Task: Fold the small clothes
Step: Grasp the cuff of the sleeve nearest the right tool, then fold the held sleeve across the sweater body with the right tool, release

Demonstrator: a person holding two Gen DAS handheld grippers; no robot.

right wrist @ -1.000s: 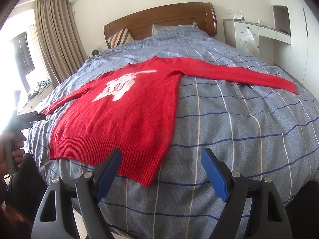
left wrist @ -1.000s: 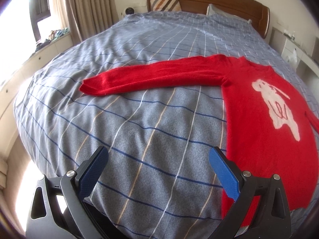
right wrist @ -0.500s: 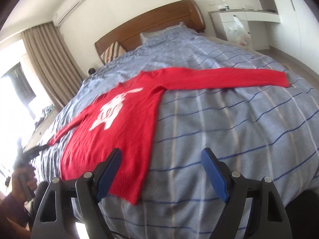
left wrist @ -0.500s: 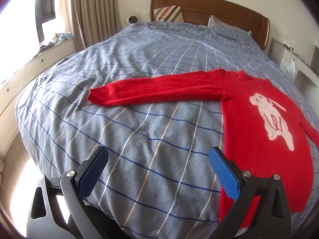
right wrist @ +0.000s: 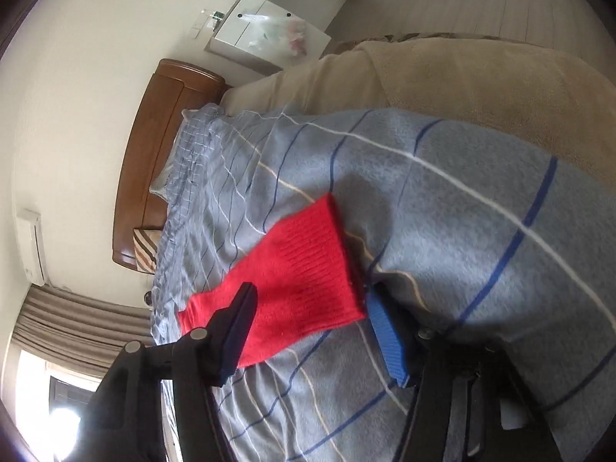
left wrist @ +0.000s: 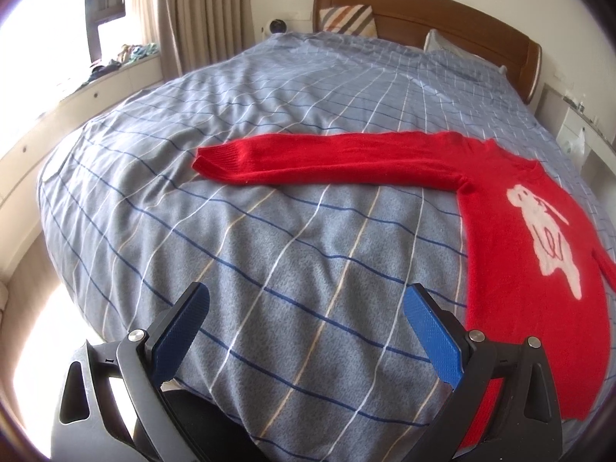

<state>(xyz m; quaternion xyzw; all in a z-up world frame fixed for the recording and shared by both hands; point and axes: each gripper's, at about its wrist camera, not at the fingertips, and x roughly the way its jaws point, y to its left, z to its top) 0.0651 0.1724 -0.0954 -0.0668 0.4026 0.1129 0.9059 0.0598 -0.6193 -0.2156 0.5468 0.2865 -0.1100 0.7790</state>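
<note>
A red sweater (left wrist: pixel 512 238) with a white animal figure lies flat on the blue checked bedspread (left wrist: pixel 269 254). Its left sleeve (left wrist: pixel 319 163) stretches out to the left, cuff at its end. My left gripper (left wrist: pixel 304 308) is open and empty, above the bedspread at the bed's near edge, short of the sleeve. In the right wrist view the camera is rolled sideways. My right gripper (right wrist: pixel 312 300) is open, its jaws on either side of the right sleeve's ribbed cuff (right wrist: pixel 308 265), close above it. Whether the pads touch the cuff is unclear.
A wooden headboard (left wrist: pixel 423 15) and striped pillow (left wrist: pixel 346 19) are at the bed's far end. Curtains (left wrist: pixel 204 11) and a window ledge (left wrist: pixel 77 92) are to the left. A beige blanket (right wrist: pixel 442 77) lies beside the bedspread. A white cabinet (right wrist: pixel 269 34) stands by the wall.
My right gripper has swung out to the right sleeve's end, rolled sideways and come down around the cuff. My left gripper has drawn back a little and turned left, still open.
</note>
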